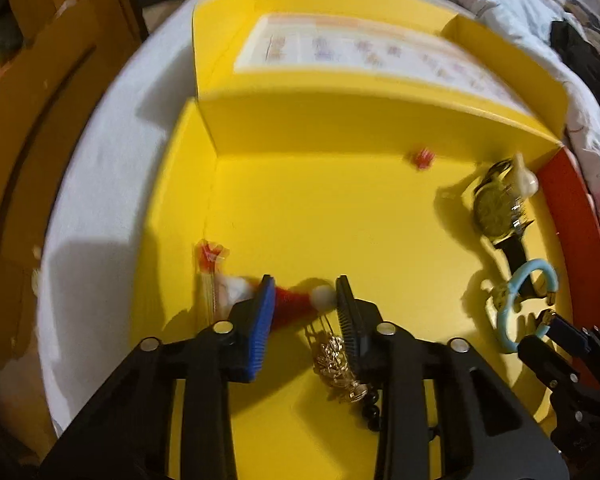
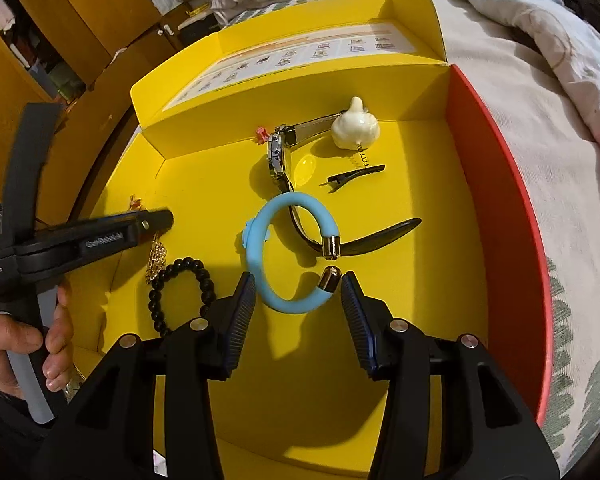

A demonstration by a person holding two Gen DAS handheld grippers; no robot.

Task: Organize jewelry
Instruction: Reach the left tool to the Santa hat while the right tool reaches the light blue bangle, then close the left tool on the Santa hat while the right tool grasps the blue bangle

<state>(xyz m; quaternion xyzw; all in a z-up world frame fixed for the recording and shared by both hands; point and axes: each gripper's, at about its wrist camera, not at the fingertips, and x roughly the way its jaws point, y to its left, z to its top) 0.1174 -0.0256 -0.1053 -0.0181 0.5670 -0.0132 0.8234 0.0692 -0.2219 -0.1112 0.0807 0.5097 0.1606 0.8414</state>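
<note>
Left gripper (image 1: 305, 282) narrow, pads seemingly pressed on either side of a small red hat (image 1: 292, 304) with a white pompom; blur leaves the contact a little uncertain. Hat low on the yellow floor, near the left wall of the box (image 1: 380, 128). Just right of it, under the right finger, a gold piece (image 1: 334, 356) and black beads (image 1: 372, 412).

Step in hand, by the look of it: picking the hat out to sort it. To do this well:
- Grip the red body, not the pompom, which looks soft and may slip.
- Check that no part of the gold piece is caught under the right pad before lifting.
- Lift straight up, slowly, so nothing tangled comes along.
- Keep clear of the left wall and of the red-and-clear wrapper (image 1: 210, 258) beside it.

Right gripper (image 2: 298, 276) about half wide, holding nothing. Near arc of the blue bangle (image 2: 292, 305) between the pads, gold end cap just beside the right pad, no clear press on either side. Beyond it, the watch (image 2: 276, 152) with its strap running under the bangle, and a white garlic-shaped clip (image 2: 356, 128) by the far wall.

Pose: left gripper pitched steeply down into the box, seen side-on at the left of the right wrist view, a hand (image 2: 24, 340) wrapped round its handle. Right gripper also angled down, over the near middle of the box.
</note>
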